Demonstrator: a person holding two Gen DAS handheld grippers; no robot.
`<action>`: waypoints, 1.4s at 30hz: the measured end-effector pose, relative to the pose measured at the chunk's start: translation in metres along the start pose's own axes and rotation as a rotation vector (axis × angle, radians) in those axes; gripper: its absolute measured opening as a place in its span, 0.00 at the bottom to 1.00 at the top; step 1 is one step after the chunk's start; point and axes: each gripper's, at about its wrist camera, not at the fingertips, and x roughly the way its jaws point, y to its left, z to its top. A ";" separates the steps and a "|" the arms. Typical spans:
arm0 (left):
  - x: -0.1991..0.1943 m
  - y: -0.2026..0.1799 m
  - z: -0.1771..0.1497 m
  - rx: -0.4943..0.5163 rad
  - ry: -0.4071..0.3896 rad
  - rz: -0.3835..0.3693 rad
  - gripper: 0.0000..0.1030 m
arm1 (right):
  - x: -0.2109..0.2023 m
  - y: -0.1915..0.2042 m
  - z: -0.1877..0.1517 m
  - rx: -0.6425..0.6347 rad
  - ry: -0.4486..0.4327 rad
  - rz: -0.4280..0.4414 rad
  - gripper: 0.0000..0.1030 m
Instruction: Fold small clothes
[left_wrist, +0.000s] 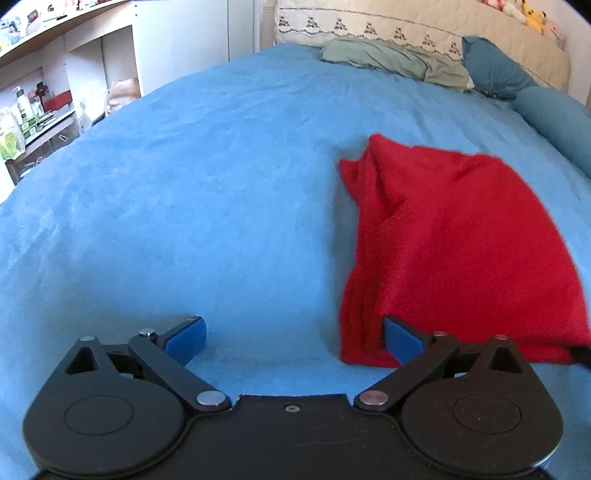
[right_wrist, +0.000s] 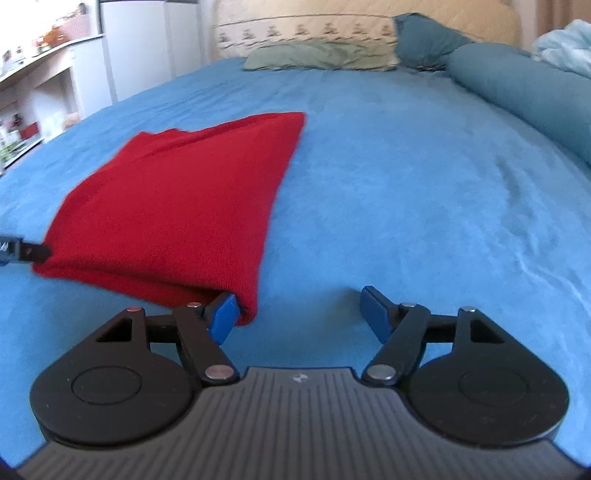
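Bed (left_wrist: 184, 184): wide, soft bed with a plush blue cover lying mostly smooth and a few shallow creases on the right side.
Pillows: a flat green pillow (right_wrist: 317, 55) and teal cushions (right_wrist: 517, 85) lie at the far end, well apart from the work.
Red garment (left_wrist: 454, 251): fuzzy knit, folded into a rough rectangle, lying on the bed between the two grippers; its left edge is bunched in ridges, its near edge is a thick rolled fold.
Left gripper (left_wrist: 295, 336): jaws released and wide; its right pad sits at the garment's near left corner, nothing pinched.
Right gripper (right_wrist: 297, 314): jaws spread, empty; its left pad touches the near right corner.
Risk: a pad could snag the loose knit and drag the corner, undoing the fold; uneven layers on the left may slide apart if lifted from one side.
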 end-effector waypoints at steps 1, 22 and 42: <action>-0.006 -0.002 0.003 -0.004 -0.007 -0.001 0.99 | -0.007 -0.001 0.002 0.008 -0.003 0.033 0.85; 0.057 -0.001 0.109 0.065 0.184 -0.315 0.94 | 0.046 -0.048 0.111 0.304 0.183 0.338 1.00; 0.028 -0.045 0.106 0.056 0.110 -0.437 0.21 | 0.039 -0.016 0.123 0.202 0.077 0.366 0.36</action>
